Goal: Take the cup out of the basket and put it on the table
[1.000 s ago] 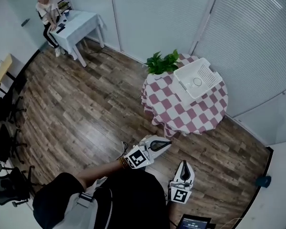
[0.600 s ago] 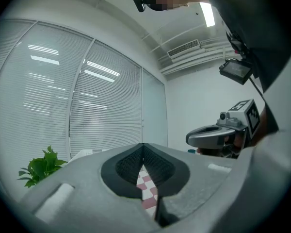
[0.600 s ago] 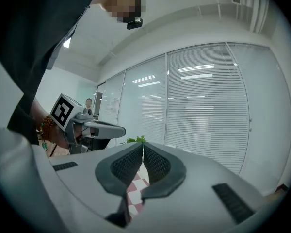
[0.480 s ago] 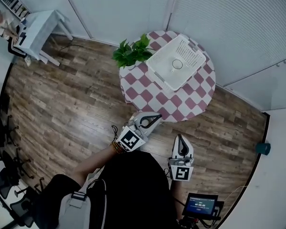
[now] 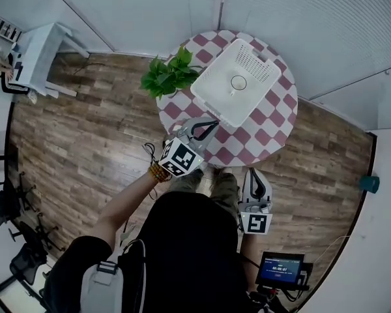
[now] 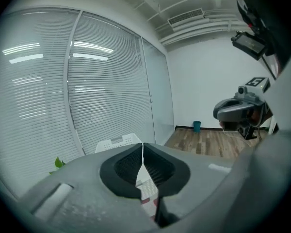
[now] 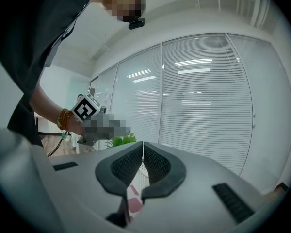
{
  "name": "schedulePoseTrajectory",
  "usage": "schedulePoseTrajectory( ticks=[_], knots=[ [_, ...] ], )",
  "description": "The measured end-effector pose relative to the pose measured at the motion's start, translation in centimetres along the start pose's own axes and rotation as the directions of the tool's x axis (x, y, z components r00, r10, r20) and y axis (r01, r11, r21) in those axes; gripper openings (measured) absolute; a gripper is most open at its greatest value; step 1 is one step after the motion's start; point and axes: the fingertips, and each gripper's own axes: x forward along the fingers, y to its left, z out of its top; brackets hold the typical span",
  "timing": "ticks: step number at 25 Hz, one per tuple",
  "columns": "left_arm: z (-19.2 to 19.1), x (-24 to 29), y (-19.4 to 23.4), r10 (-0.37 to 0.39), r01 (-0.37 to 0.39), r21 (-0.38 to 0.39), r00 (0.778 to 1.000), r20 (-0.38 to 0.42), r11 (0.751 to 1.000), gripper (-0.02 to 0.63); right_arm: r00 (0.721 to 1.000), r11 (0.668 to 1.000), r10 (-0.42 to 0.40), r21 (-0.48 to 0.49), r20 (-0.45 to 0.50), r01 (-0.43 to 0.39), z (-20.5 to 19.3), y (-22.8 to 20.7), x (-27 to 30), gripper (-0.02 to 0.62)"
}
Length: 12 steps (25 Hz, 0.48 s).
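While the one cup (image 5: 238,82) stood upright in the middle of the single white perforated basket (image 5: 212,95), neither claw touched it. The basket sat on the far half of the one round table, covered in a pink-and-white checked cloth (image 5: 264,137). One leafy green plant (image 5: 169,77) stood at the table's far-left edge, just beside the basket's left corner.

The left gripper (image 5: 207,125) hung over the near-left part of the cloth, its tips pointing at the basket's near side and close to it but apart from it. Its jaws were clenched, pad against pad, with nothing between them. The right gripper (image 5: 255,174) was nearer to the person, over the wooden floor (image 5: 85,149) just off the table's near edge and well apart from the basket. Its jaws were likewise pressed together and empty.

Two walls of white blinds (image 5: 300,25) closed off the corner behind the table. One teal bin (image 5: 369,184) stood on the floor at the right wall, well apart from the table. One white desk (image 5: 36,51) stood at the far left, and one small lit screen (image 5: 280,268) showed at the near edge beside the person.
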Motion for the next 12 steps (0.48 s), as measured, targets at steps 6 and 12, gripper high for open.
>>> schedulePoseTrajectory(
  ticks=[6,12],
  knots=[
    [-0.3,6.3,2.5,-0.044,0.051,0.053,0.993,-0.113,0.997,0.005,1.000,0.998,0.001,0.058,0.005,-0.001,-1.5,-3.0,2.3,0.011],
    [-2.3,12.4,4.3,-0.078,0.107,0.103,0.963,-0.258,0.989,0.026,1.000,0.995,0.004,0.103,0.015,-0.006,-2.6,-6.7,4.2,0.011]
  ],
)
